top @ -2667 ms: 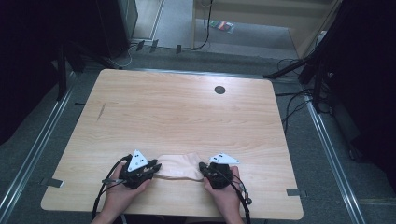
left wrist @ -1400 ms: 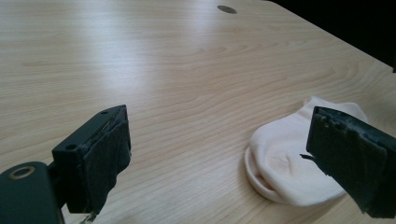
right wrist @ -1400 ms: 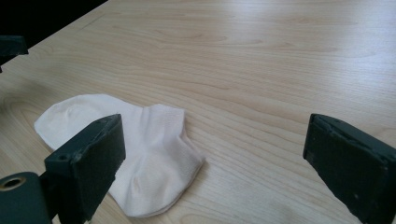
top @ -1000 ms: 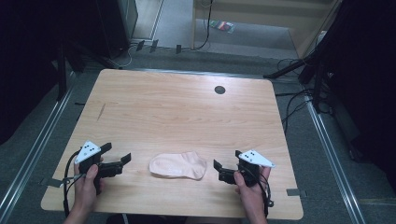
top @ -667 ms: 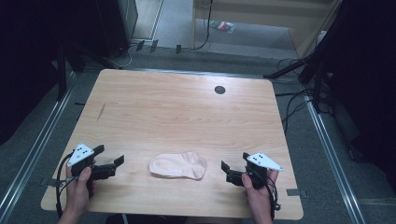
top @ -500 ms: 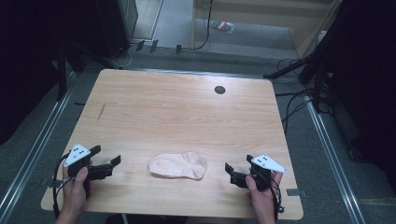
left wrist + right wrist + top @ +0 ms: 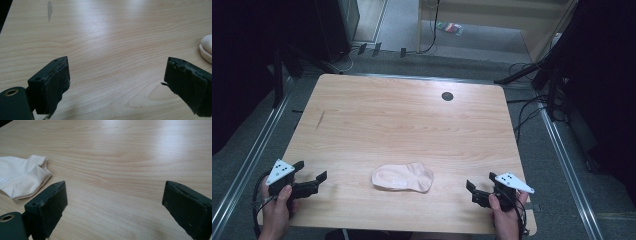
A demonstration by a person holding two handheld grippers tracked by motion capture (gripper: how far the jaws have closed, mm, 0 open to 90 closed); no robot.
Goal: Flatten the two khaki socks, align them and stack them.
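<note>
We see one sock (image 7: 403, 177), pale and flat, low in the middle of the frame on the table (image 7: 402, 120). It lies long from left to right. Our left gripper (image 7: 307, 184) sits at the lower left, our right gripper (image 7: 476, 194) at the lower right. Both are spread wide and hold nothing. The right one looks a bit nearer.

both grippers (image 7: 310, 176) (image 7: 474, 192) withdrew from sock (image 7: 402, 177).

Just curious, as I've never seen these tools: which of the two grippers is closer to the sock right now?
The right gripper looks slightly closer to the sock; the left gripper sits a bit farther off. Both are open, neither touching it.
</note>
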